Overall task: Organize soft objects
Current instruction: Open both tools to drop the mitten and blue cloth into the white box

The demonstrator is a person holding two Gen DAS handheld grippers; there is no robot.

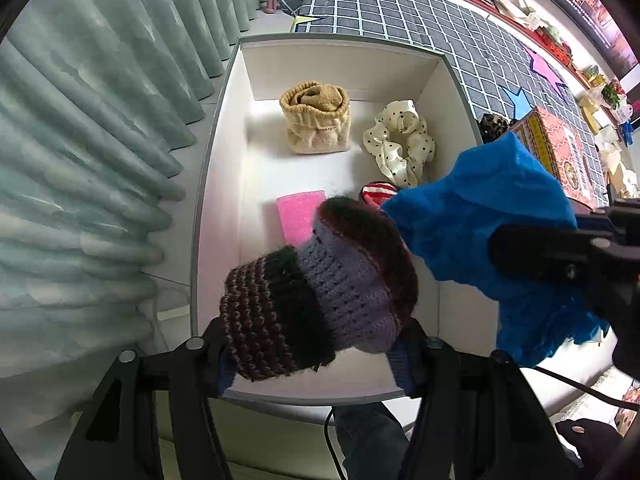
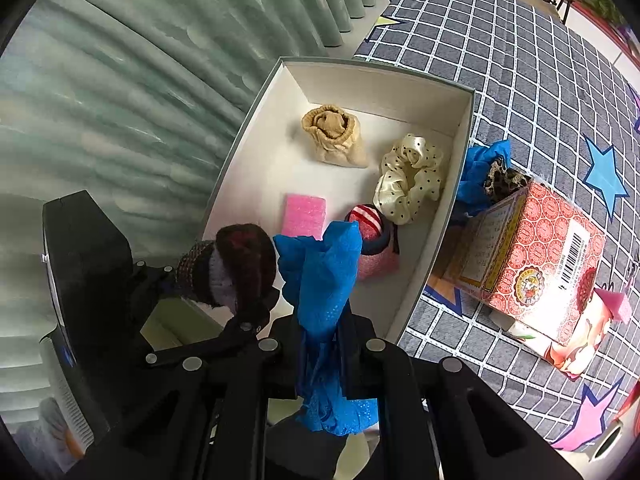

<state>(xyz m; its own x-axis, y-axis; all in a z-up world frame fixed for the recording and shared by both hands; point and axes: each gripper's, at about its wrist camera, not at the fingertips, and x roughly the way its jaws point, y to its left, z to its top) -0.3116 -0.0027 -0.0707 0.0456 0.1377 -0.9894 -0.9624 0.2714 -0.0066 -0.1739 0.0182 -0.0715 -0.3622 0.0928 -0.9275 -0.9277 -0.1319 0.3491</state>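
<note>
My left gripper hangs over the near end of the white box, its fingers pinching a rolled knit piece in purple, maroon and dark bands; the roll fills the gap between the pads. My right gripper has its fingers pressed together on a blue cloth, which bunches up above the tips and trails down below them.

In the left wrist view the box floor is bare along its left wall and in the strip at the lower right under the blue cloth. A beige drawstring pouch stands near the far wall at upper centre, a cream polka-dot scrunchie lies just right of it against the right wall, a pink sponge sits at centre, and a red-striped roll peeks out between the knit piece and the blue cloth.

Green curtains crowd the whole left side, close to the box rim. In the right wrist view a red patterned carton stands on the checked mat just right of the box, with more blue fabric and a leopard-print piece wedged between carton and box wall.
</note>
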